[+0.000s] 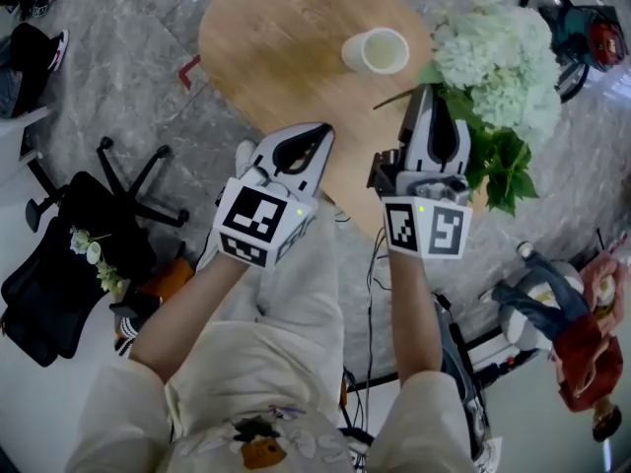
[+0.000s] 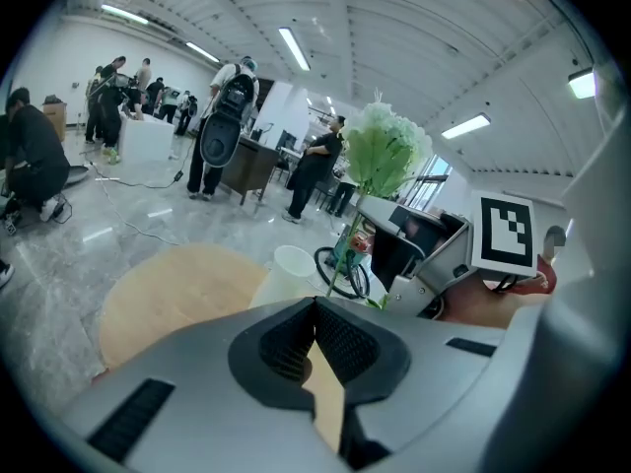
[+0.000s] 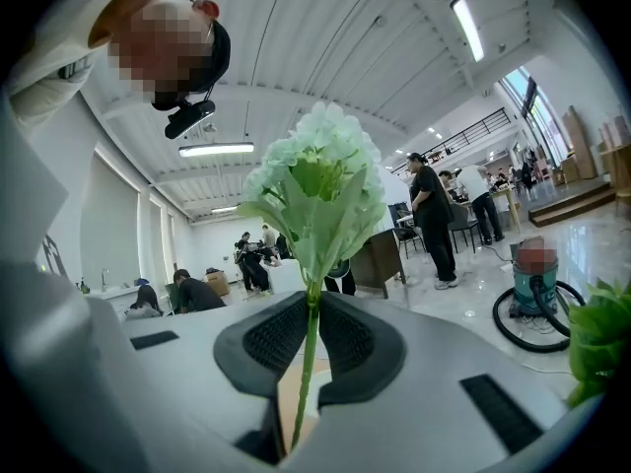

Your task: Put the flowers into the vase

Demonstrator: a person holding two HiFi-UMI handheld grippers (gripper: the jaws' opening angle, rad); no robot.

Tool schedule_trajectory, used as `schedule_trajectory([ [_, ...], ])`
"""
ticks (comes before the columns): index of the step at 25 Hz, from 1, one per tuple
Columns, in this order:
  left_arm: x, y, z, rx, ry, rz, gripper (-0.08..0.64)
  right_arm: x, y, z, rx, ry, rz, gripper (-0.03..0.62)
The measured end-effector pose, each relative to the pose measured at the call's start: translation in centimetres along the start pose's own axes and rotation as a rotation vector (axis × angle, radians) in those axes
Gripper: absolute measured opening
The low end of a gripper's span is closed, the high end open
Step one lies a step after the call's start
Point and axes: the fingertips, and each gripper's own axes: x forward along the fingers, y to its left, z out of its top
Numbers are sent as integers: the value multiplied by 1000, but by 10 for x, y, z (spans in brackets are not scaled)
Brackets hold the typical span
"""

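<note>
Clearly we had the flower [image 1: 493,62] only by its thin stem. Our right gripper [image 3: 311,308] had its jaws nearly together, pinching that stem, and the heavy bloom leaned out past the edge of the worktop [image 1: 276,37], apart from the vase [image 1: 377,51]. Our left gripper [image 2: 315,308] had its jaws closed on nothing. We judged that the top-heavy head might swivel in so narrow a pinch. The stem might also tip the light, unsteadied vase at its rim.
</note>
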Motion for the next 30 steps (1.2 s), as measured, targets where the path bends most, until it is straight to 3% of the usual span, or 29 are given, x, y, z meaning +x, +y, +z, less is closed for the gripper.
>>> schedule_trajectory([
  [16,27,4,7,-13,14,13,9,44,-19,16,-43,-63,9,31],
  [30,37,16,7,-26,20,6,9,59,-25,-18,-79,-27,-13,29],
])
